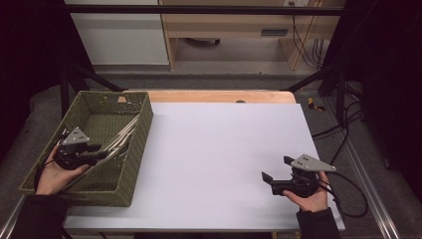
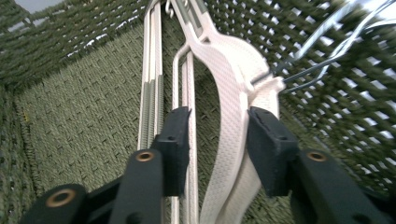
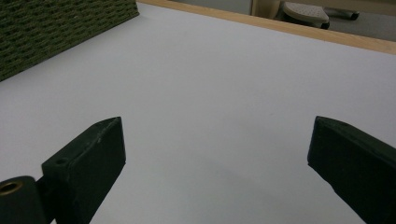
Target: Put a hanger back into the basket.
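White hangers point(image 1: 122, 139) lie slanted inside the green woven basket point(image 1: 144, 124) at the table's left. My left gripper point(image 1: 102, 154) reaches into the basket, its tips at the hangers. In the left gripper view a white textured hanger point(image 2: 229, 70) with a wire hook point(image 2: 322, 42) runs between the jaws of the left gripper point(image 2: 218, 135). The jaws stand apart with a gap on the left side, so they are open around it. At the table's right front, my right gripper point(image 1: 275, 168) is held low and stands wide open. Nothing lies between the jaws of the right gripper point(image 3: 217, 144).
The white table top point(image 1: 219, 149) stretches between the basket and the right hand. A wooden strip point(image 1: 224, 96) runs along its far edge. The basket's outer wall point(image 3: 56, 28) shows at the upper left of the right gripper view. Cables trail off the table's right side.
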